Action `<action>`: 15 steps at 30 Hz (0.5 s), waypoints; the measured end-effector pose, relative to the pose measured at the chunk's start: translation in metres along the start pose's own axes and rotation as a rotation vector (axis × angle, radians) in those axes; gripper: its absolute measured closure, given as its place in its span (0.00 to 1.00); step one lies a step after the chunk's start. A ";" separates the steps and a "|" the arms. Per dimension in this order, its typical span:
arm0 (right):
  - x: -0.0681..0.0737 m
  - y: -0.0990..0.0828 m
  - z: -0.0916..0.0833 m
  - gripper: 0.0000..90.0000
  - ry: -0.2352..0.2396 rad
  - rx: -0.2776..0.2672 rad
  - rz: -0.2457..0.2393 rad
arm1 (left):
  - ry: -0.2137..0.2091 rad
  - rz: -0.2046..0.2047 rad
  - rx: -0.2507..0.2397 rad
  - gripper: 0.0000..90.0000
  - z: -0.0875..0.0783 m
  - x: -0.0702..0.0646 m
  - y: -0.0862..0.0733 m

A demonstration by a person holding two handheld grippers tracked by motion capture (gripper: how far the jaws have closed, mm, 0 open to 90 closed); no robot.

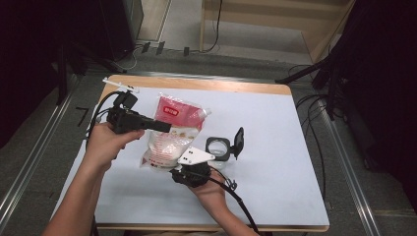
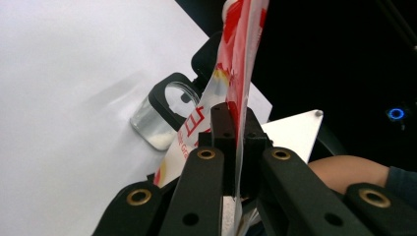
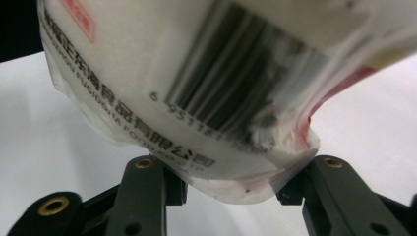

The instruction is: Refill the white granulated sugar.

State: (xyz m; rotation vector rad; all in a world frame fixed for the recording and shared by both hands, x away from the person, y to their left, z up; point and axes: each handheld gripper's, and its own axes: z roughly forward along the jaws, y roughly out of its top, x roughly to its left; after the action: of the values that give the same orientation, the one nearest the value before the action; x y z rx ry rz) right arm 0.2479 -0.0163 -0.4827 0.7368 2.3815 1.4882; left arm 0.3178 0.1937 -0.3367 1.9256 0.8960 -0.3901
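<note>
The left claw is pinched tight on the thin side of the bag, its two jaws nearly meeting with only the film between them. The right claw is clamped on the bag's bottom corner, jaws set partway apart around the fuller part.

Held between both claws, the bag hangs just above the white worktop, tilted, with its red-printed top away from the person and its lower end toward them.

It looks like a soft plastic pouch of white grains or powder, so I'd expect it to sag and shift its weight as it tips, with a slick film that could slide out of a light pinch. The flat sealed edges seem the safest places to grip; squeezing the belly would only push the contents around.

The pouch is clear below and red and white above, with a barcode and printed lettering on the lower side.

Just beside it on the worktop stands a small clear jar, its black flip lid open.
</note>
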 end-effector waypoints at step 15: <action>0.003 0.007 -0.016 0.60 0.134 0.072 0.068 | 0.021 0.053 -0.009 0.96 0.021 -0.003 -0.002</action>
State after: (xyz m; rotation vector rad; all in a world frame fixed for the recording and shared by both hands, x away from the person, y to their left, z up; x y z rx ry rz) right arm 0.2400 -0.0248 -0.4687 0.7636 2.5443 1.5305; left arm 0.3165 0.1753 -0.3465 1.9444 0.8573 -0.3347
